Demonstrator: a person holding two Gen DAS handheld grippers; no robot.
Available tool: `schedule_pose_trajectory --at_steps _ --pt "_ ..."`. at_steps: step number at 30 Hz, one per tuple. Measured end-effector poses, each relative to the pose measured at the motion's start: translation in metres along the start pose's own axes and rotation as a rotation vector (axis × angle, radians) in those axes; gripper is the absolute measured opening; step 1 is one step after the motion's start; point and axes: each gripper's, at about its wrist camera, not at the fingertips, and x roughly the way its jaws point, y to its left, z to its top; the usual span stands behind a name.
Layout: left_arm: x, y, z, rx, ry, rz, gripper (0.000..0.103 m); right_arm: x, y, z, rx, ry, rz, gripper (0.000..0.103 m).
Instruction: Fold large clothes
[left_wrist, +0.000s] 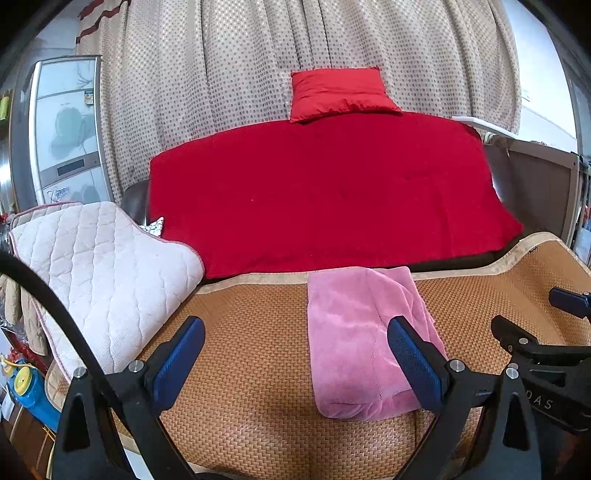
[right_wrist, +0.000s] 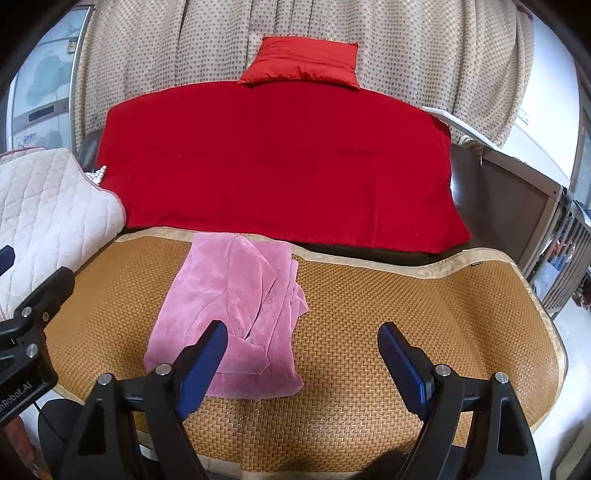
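A pink fleece garment (left_wrist: 364, 332) (right_wrist: 236, 302) lies folded into a long rectangle on the woven brown mat (left_wrist: 251, 369) (right_wrist: 406, 295). My left gripper (left_wrist: 295, 325) hovers open over the mat at the garment's left side, its right finger in front of the cloth. My right gripper (right_wrist: 303, 328) hangs open at the garment's right near corner, its left finger over the cloth. Neither holds anything. Each gripper shows at the edge of the other's view.
A red blanket (left_wrist: 325, 195) (right_wrist: 273, 162) covers the sofa behind the mat, with a red cushion (left_wrist: 340, 94) (right_wrist: 303, 62) against the dotted curtain. A white quilted pad (left_wrist: 99, 273) (right_wrist: 48, 206) lies at the left. A wooden crib rail (right_wrist: 546, 236) stands right.
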Motion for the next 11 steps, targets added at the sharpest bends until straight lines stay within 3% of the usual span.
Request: schedule_pose_trajectory --at_steps 7,11 --pt "0.009 0.004 -0.001 -0.011 -0.005 -0.025 0.099 0.010 0.005 0.003 -0.006 0.009 -0.002 0.086" --pt "0.026 0.007 0.000 -0.022 0.032 -0.054 0.099 0.019 0.008 0.006 -0.013 0.010 -0.003 0.086"
